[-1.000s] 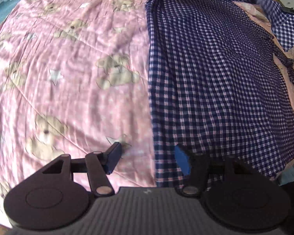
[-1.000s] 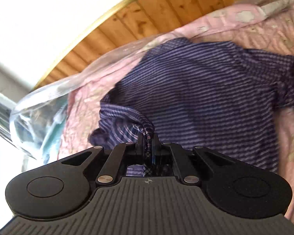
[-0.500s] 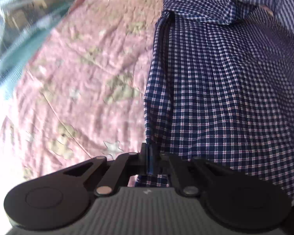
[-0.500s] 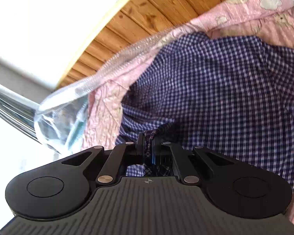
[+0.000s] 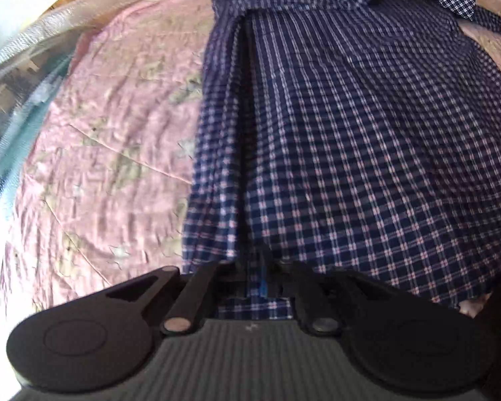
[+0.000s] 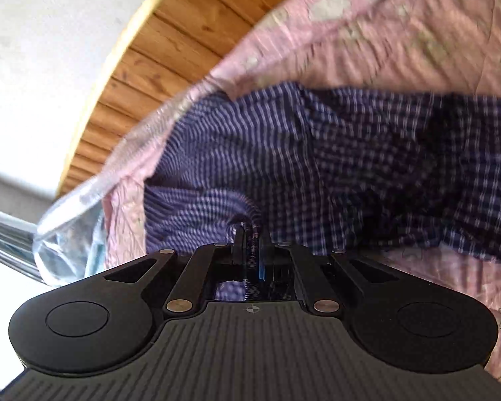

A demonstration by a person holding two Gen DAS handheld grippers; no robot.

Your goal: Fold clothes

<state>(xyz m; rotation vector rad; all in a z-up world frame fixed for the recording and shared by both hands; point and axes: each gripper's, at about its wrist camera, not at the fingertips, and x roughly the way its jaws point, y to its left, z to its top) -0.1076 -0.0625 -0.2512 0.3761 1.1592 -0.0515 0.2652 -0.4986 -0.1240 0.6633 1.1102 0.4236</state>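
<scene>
Navy check cloth with thin pale lines makes up the shirt (image 5: 350, 133), which lies spread on a pink quilt (image 5: 110, 140) printed with faded bears and stars (the quilt covers a bed). From the left wrist view the shirt fills the right part of the quilt, its long edge doubled into a dark lengthwise fold near the middle, and a sleeve or collar part bunched at the far end. The left gripper (image 5: 262, 275) has just been closing and opening a little, and its fingers now stand nearly together with the shirt's near hem pinched between them; the cloth rises straight from the grip. From the right wrist view, blurred by motion, the right gripper (image 6: 250, 250) is clamped on a gathered wad of the shirt (image 6: 367, 167), which drapes away from the fingers across the quilt (image 6: 417, 50). Beyond the quilt's edge there is clear plastic sheeting (image 6: 70, 220), then a wooden plank wall (image 6: 157, 53) with a pale wall beside it.
</scene>
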